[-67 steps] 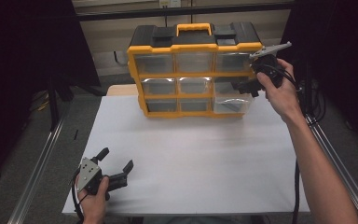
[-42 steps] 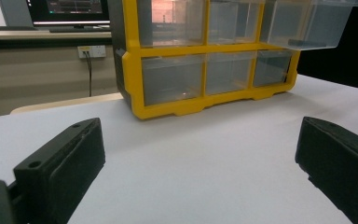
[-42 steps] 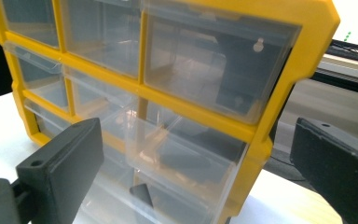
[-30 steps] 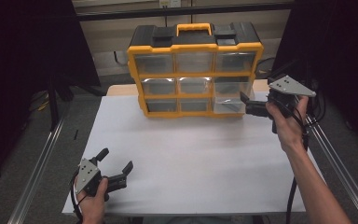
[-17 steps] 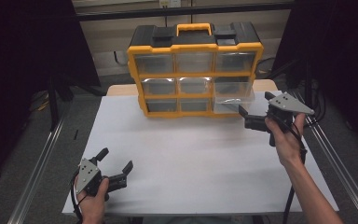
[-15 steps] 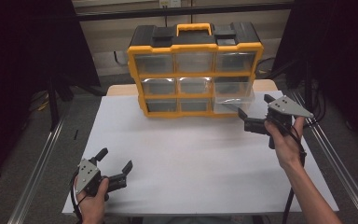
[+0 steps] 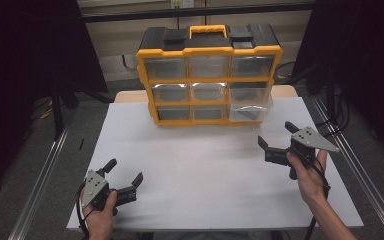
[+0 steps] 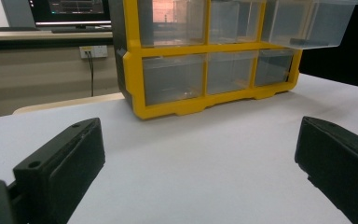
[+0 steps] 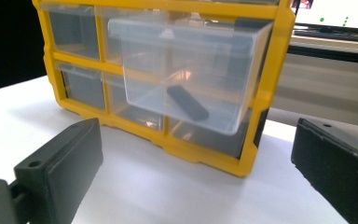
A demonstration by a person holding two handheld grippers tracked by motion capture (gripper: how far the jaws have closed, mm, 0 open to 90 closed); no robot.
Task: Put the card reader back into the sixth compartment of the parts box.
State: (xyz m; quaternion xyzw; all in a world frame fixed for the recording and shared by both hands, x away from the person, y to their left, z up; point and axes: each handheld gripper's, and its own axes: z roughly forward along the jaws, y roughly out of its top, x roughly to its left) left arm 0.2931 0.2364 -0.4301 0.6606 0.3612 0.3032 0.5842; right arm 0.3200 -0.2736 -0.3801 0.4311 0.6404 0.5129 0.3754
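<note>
A yellow and black organizer (image 7: 209, 75) with clear drawers stands at the table's far middle. Its middle-right drawer (image 7: 250, 104) is pulled out; in the right gripper view that drawer (image 9: 186, 74) holds a small black bar (image 9: 187, 102). My right gripper (image 7: 276, 136) hovers open over the table's right side, in front of the drawer and apart from it, with nothing between its jaws. My left gripper (image 7: 126, 172) rests open at the near left corner, empty. In the left gripper view the organizer (image 8: 205, 51) is ahead, beyond bare table.
The white table top (image 7: 205, 165) lies between the grippers. Metal rails (image 7: 45, 170) run along both sides of the table. A black handle (image 7: 207, 31) framed in yellow tops the organizer. Dark surroundings lie behind.
My right gripper has pulled back from the organizer's right side toward the near right of the table, leaving the drawer out. The left gripper has stayed in place.
</note>
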